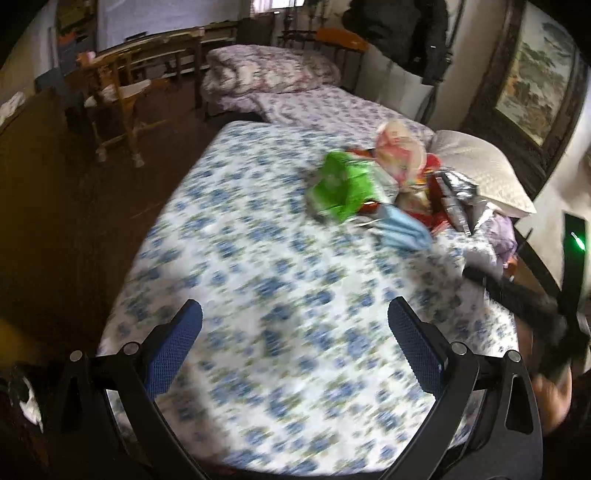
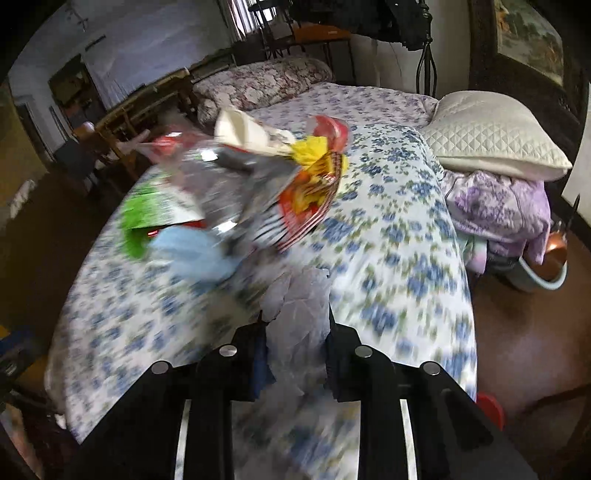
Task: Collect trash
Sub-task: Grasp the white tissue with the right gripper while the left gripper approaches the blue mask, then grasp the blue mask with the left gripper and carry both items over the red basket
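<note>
A pile of trash lies on the flowered bed sheet: a green packet, a blue mask-like piece, a pink wrapper and silver foil. My left gripper hovers open over bare sheet, short of the pile. My right gripper is shut on a crinkled, thin, pale plastic sheet that runs up toward the blurred pile, with its green packet, blue piece and red-yellow wrapper. The right gripper also shows as a dark blur at the left view's right edge.
A quilted pillow and purple clothes lie at the bed's right end, above a basin on the floor. A wooden chair stands left of the bed. A person in a dark coat stands behind it.
</note>
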Available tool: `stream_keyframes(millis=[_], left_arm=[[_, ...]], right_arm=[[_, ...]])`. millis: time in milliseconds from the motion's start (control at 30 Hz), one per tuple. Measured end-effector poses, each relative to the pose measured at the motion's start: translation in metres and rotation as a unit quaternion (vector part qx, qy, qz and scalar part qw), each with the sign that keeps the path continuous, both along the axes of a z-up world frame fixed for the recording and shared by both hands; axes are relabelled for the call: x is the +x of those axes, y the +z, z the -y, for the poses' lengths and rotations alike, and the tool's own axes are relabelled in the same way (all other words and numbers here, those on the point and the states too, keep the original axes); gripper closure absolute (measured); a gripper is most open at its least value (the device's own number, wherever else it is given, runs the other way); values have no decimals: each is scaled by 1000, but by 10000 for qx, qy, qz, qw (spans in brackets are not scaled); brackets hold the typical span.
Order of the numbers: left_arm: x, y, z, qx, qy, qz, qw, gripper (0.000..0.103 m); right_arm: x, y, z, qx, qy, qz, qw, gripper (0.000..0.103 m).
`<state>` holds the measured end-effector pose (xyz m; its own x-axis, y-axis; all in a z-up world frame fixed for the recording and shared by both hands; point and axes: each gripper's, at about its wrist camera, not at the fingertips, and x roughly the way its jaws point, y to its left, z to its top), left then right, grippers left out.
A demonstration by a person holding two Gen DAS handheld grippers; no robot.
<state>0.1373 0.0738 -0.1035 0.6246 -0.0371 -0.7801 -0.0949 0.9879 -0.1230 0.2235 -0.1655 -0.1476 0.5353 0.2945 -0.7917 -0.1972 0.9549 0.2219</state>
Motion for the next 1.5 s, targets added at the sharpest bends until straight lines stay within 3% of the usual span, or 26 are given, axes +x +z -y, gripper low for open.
stream_keyframes(millis=[167,333,567,767,900,1000,1100,1500], left_arm=[[41,-9,39,-336,-347,-111,9988,7],[83,-26,79,-467,-584,-432,9963,7],[122,-51,110,57,-454,-636,9969,7],[140,-70,105,464,-80,-772,9959,7],[137,-65,94,497,-160,-487,9975,43],[127,-60,79,101,-328,-338,9988,50],[115,-47,75,-63,-538,-146,9984,76],[60,-10,69,-634,-858,87,9943,82]], right_arm=[[-45,10,0,254,135,-12,9996,74],[-59,16,15,378,50,46,9993,73],[-58,18,35,604,14,85,9981,72],[-56,12,37,670,72,62,9977,71],[-53,6,33,729,120,6,9973,71],[-52,2,28,770,163,-52,9969,71],[-54,1,22,762,230,-73,9968,71],[-57,10,12,777,240,6,9967,71]])
